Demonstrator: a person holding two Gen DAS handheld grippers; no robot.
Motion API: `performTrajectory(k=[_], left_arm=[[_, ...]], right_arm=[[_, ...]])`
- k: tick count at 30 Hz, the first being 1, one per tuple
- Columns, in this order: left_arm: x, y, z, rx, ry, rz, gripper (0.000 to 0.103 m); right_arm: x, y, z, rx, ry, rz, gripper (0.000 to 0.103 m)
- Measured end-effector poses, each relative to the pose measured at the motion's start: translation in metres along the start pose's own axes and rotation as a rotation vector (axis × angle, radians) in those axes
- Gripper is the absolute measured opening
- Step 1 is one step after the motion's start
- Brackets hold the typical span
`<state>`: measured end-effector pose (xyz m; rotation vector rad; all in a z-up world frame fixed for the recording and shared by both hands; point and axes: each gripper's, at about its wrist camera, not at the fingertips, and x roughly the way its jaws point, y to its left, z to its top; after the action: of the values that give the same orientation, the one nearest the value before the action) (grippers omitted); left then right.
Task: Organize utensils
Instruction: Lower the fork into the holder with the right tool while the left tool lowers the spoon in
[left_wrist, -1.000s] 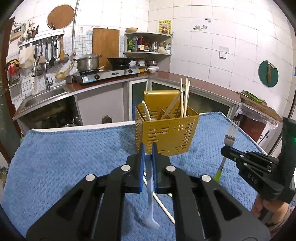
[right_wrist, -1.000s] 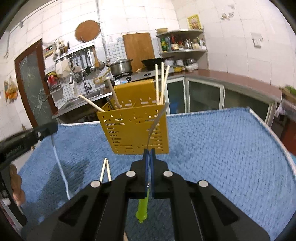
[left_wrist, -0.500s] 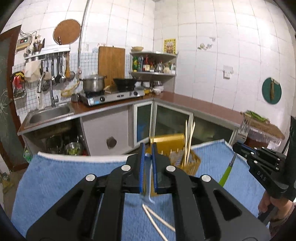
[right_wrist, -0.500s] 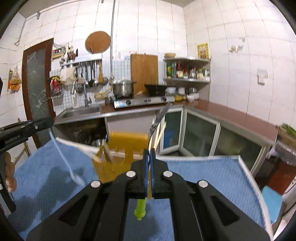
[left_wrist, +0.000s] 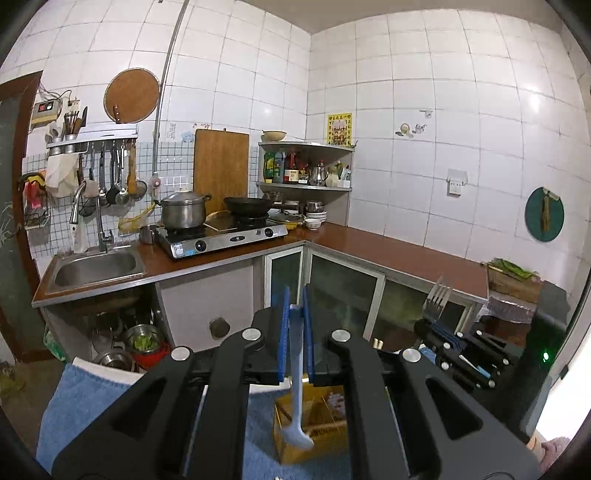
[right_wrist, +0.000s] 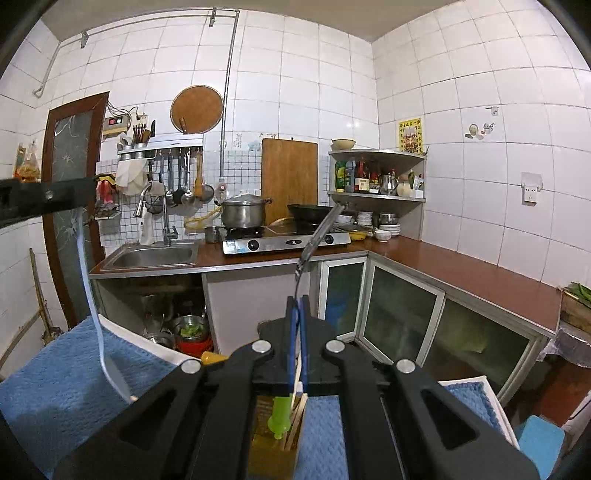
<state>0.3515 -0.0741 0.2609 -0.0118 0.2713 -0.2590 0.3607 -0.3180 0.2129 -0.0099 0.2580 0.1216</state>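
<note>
**Both utensils up over the holder**

Your left gripper (left_wrist: 294, 310) has its jaws pinching a white spoon (left_wrist: 297, 398), handle clamped between the blue pads, bowl hanging down at 6 o'clock above the yellow utensil holder (left_wrist: 317, 435). The holder stands on the blue towel (left_wrist: 74, 402) that covers the bench. Over at 3 o'clock in your left view sits your right gripper (left_wrist: 437, 326), fork tines poking up from it. In your right view, your right gripper (right_wrist: 298, 314) has its jaws pressed tight on the fork (right_wrist: 317, 236): metal stem leaning up toward 1 o'clock, green handle (right_wrist: 280, 417) dangling just over the holder (right_wrist: 273, 454), where chopsticks (right_wrist: 297, 413) stand. At 9 o'clock, the spoon (right_wrist: 92, 306) hangs from your left gripper.
</note>
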Motion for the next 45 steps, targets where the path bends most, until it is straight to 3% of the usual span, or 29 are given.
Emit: performTrajectory(k=[11, 21, 34, 40, 45], left_arm=[[0.06, 0.001, -0.032, -0.018, 0.025, -0.011, 0.006], [0.04, 0.004, -0.023, -0.015, -0.003, -0.018, 0.006], [-0.001, 0.0, 0.013, -0.009, -0.077, 0.004, 0.006], [0.016, -0.005, 0.014, -0.017, -0.079, -0.002, 0.006], [0.053, -0.008, -0.013, -0.011, -0.036, -0.014, 0.006]], right_arm=[[0.039, -0.003, -0.033, 0.004, 0.039, 0.0, 0.002], [0.035, 0.0, -0.028, 0.002, 0.029, 0.018, 0.002], [0.007, 0.006, -0.003, -0.021, -0.009, 0.022, 0.002], [0.007, 0.004, -0.005, -0.011, -0.028, 0.024, 0.002], [0.023, 0.001, -0.02, -0.018, -0.007, 0.021, 0.002]])
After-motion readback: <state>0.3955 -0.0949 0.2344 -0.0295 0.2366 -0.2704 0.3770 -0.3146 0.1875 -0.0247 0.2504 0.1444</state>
